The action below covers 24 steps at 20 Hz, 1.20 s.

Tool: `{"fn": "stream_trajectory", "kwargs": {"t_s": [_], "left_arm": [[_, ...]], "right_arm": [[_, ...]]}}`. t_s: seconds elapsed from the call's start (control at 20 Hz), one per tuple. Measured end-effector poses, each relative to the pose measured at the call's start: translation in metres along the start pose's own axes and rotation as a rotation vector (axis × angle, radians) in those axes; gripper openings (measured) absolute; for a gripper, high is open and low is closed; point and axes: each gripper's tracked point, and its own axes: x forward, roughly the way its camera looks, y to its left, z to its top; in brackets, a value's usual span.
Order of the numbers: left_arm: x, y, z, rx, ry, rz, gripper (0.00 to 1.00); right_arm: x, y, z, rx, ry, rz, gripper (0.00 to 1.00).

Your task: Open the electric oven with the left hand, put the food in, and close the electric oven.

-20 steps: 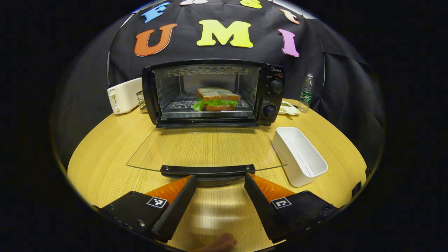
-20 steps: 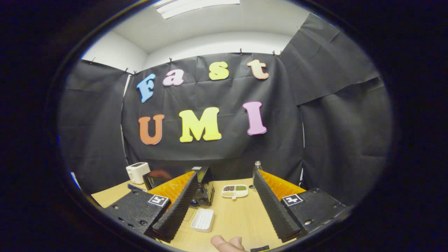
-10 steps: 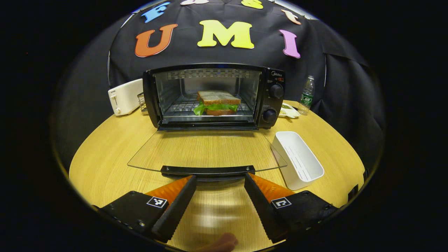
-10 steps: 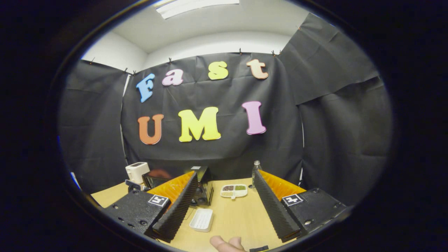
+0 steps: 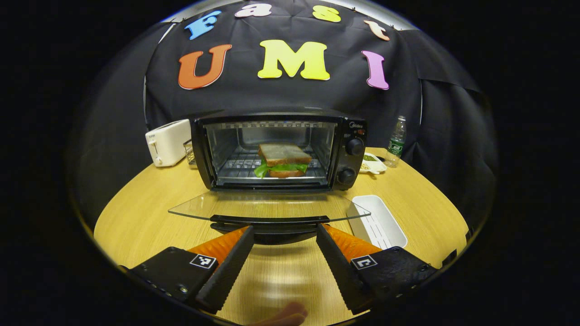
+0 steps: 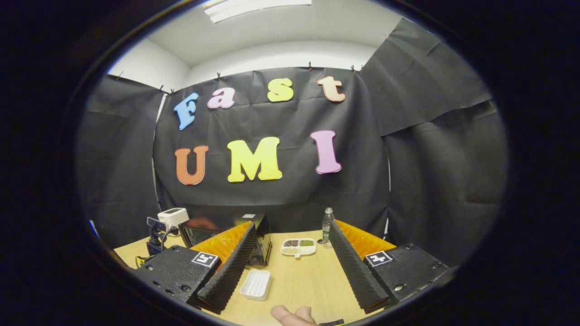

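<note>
The black electric oven (image 5: 278, 149) stands at the back of the table with a sandwich (image 5: 283, 159) of bread and lettuce on its rack. Its glass door (image 5: 267, 209) hangs down and open, seen almost edge-on, with the dark handle (image 5: 269, 220) along the near edge. My left gripper (image 5: 284, 232) is open, its fingertips right under that handle, one on each side of its middle. My right gripper (image 6: 292, 226) is open and holds nothing, raised over the table's right part. Behind its left finger, part of the oven (image 6: 262, 242) shows.
A white rectangular tray (image 5: 378, 222) lies right of the door, its near corner behind the glass. A white toaster (image 5: 167, 141) stands left of the oven. A snack dish (image 5: 372, 164) and a water bottle (image 5: 396, 136) are at the right. The round wooden table (image 5: 136, 213) has bare surface left of the door.
The door's near edge has tipped up from lying flat, and my left gripper has stayed at the handle. The right gripper has barely moved.
</note>
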Motion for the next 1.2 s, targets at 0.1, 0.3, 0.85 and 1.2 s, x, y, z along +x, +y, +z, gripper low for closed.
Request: {"fn": "stream_trajectory", "kwargs": {"t_s": [0.1,0.3,0.85,1.2], "left_arm": [[0.002,0.002,0.006,0.014,-0.002,0.005,0.92],[0.001,0.007,0.031,0.042,-0.047,0.017,0.92],[0.039,0.022,0.106,0.043,-0.138,0.037,0.96],[0.047,0.028,0.127,0.043,-0.193,0.026,0.96]], "right_arm": [[0.0,0.0,0.0,0.006,-0.001,0.003,1.0],[0.001,-0.004,-0.003,0.019,0.001,-0.006,1.0],[-0.002,-0.009,-0.008,0.01,0.011,-0.024,1.0],[-0.018,-0.025,0.003,0.009,-0.016,-0.07,1.0]]}}
